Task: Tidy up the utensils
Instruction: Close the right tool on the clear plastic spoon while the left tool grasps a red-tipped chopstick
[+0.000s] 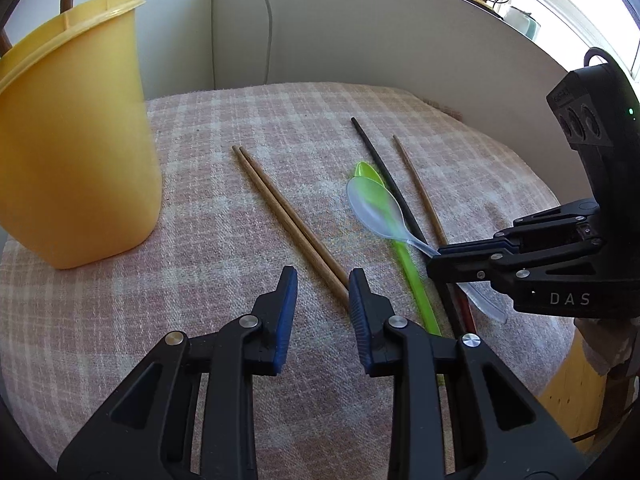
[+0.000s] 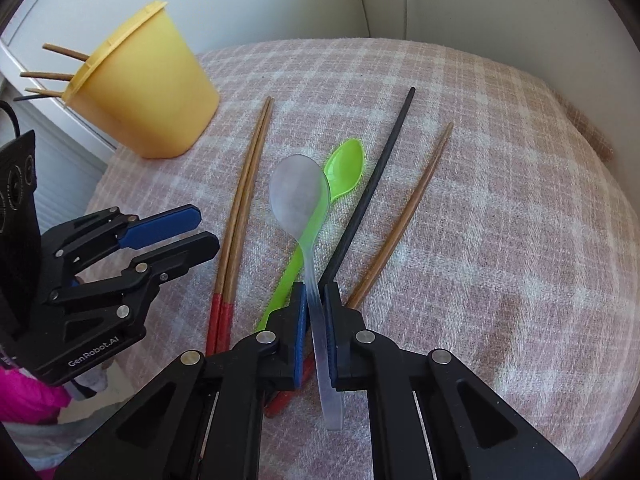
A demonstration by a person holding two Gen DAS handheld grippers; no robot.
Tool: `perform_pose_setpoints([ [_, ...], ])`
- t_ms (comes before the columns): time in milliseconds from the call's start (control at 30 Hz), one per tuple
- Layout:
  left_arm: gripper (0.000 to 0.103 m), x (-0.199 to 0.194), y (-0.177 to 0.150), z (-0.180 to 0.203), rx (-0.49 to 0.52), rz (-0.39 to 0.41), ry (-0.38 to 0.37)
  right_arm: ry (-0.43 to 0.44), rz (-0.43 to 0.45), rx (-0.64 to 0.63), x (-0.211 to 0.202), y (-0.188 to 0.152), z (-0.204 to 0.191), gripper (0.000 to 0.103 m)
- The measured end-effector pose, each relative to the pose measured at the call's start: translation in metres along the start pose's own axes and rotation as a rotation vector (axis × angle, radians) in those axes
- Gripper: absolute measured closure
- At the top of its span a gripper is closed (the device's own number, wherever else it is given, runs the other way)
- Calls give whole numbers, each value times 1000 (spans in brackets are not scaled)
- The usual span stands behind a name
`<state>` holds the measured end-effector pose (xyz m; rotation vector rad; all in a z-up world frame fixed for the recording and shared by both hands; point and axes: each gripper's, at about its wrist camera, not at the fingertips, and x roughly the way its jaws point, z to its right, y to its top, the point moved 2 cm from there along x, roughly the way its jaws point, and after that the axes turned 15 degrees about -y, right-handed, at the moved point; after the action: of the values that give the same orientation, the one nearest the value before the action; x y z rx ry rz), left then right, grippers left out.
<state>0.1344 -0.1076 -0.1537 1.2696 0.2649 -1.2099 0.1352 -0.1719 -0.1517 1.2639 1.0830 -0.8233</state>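
I am clamping the right gripper (image 2: 316, 300) on the handle of a clear plastic spoon (image 2: 301, 196), its bowl lifting above the green spoon (image 2: 344, 168), presumably bound for the yellow cup (image 2: 152, 92) already holding chopsticks at the far left. My left gripper (image 1: 322, 284) is hanging released, its pads straddling the near end of the paired wooden chopsticks (image 1: 280, 208) on the checked cloth (image 1: 200, 240).
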Motion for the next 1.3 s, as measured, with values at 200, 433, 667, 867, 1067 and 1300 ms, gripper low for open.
perform_pose_setpoints([
  [200,80,14,5,3,25,2,72,53,-34,143,3,0,15,97],
  [433,85,19,7,3,52,-30,110,67,-22,137,-2,0,11,97],
  [667,86,21,8,-2,48,-70,83,70,-16,92,-2,11,-1,97],
  [867,90,12,5,-8,62,-93,70,104,-49,72,3,16,-2,97],
  [1067,92,1,-5,-13,69,-125,63,142,-79,81,11,24,-3,98],
  [1300,89,14,10,-14,81,-151,103,167,-97,109,11,28,7,98],
])
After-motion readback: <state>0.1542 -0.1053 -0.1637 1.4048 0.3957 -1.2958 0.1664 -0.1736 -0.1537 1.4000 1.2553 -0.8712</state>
